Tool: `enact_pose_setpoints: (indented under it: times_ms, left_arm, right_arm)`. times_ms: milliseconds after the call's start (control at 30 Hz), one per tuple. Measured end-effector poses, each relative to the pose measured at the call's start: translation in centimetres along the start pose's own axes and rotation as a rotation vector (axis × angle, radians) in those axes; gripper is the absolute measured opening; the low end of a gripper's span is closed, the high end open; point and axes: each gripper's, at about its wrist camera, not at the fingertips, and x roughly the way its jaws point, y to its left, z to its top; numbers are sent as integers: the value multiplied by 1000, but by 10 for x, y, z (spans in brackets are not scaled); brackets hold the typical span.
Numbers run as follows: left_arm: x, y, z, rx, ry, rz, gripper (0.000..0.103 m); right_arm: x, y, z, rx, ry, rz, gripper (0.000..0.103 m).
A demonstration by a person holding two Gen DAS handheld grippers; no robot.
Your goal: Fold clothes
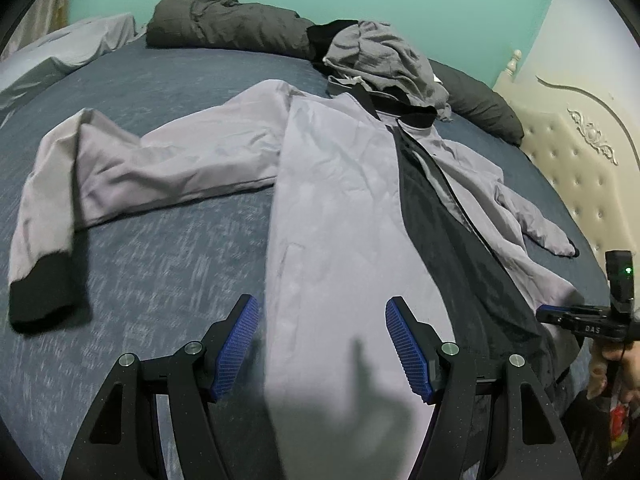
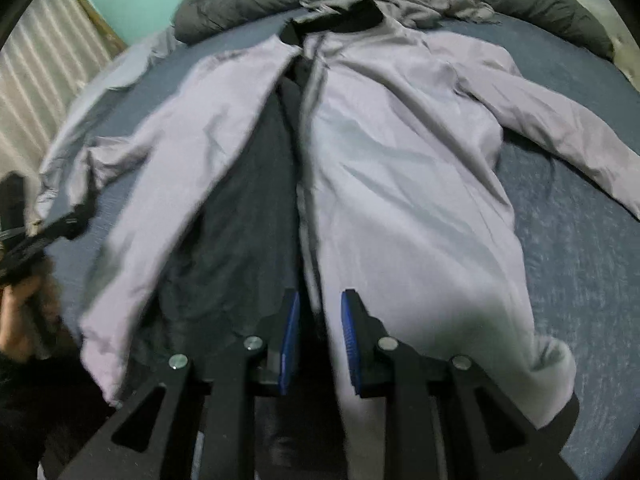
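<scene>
The lilac jacket (image 1: pixel 332 184) lies spread face-up on the bed (image 1: pixel 168 272), unzipped, its dark lining showing down the middle. The left gripper (image 1: pixel 320 332) hangs with its fingers wide apart over the hem of one front panel, holding nothing. The right gripper (image 2: pixel 318 332) has its fingers a narrow gap apart, astride the zip edge of the other panel near the hem; motion blur leaves it unclear whether cloth is pinched. The fabric looks thin, light and slick, so it will likely slump and slide; hems, cuffs or the firmer zip edge seem the best places to take hold. One sleeve (image 1: pixel 132 164) stretches far beyond the left fingers, ending in a black cuff. The collar, straight ahead of the fingers, is buried under a crumpled grey garment (image 1: pixel 384 64), and the hem nearest the fingers is hidden behind them.
</scene>
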Motion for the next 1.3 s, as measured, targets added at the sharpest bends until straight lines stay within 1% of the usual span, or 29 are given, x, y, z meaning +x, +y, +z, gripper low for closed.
enact_pose_setpoints:
  times_ms: [167, 233, 300, 400, 433, 500, 633, 700, 733, 767, 833, 1000, 1033, 1133, 1200, 1300]
  left_arm:
    - [-9, 13, -5, -30, -18, 17, 70]
    - [-11, 17, -7, -37, -19, 18, 70]
    - [-11, 21, -7, -47, -22, 20, 70]
    - [-14, 27, -8, -62, -27, 20, 70]
    - [-14, 27, -7, -65, -29, 18, 70]
    - [-14, 27, -8, -64, -31, 17, 70]
    - [-11, 26, -9, -54, -25, 14, 70]
    - [-10, 26, -10, -52, -21, 12, 70]
    - [-9, 27, -10, -53, -21, 11, 70]
    - [-9, 28, -10, -55, -21, 11, 70]
    - [-11, 31, -9, -64, -24, 9, 70]
    - [-12, 36, -7, -78, -32, 0, 70]
    - [-12, 36, -7, -79, -32, -1, 70]
    - [-12, 36, -7, -77, -30, -2, 70]
    - [-11, 35, -8, -75, -27, -2, 70]
    - [-11, 34, -9, -71, -25, 0, 70]
  right_arm:
    - [6, -7, -10, 28, 43, -44, 21]
    - [10, -3, -14, 9, 69, -58, 21]
    - [16, 0, -18, -6, 87, -61, 21]
    - [19, 1, -22, 6, 89, -42, 21]
    - [20, 1, -23, 11, 90, -36, 24]
    - [22, 7, -25, -30, 98, -66, 25]
    - [27, 21, -28, -121, 118, -135, 26]
    - [29, 22, -28, -139, 128, -152, 26]
    - [28, 20, -27, -129, 126, -149, 21]
    - [26, 18, -27, -116, 122, -145, 13]
    - [21, 12, -25, -91, 115, -137, 6]
    - [-30, -1, -11, 29, 11, -15, 4]
    - [-43, -1, -7, 40, -10, 12, 4]
    - [-64, 16, 5, 41, -35, 67, 4]
    - [-67, 34, 20, 33, -35, 101, 4]
    - [-53, 59, 29, 31, 3, 165, 4]
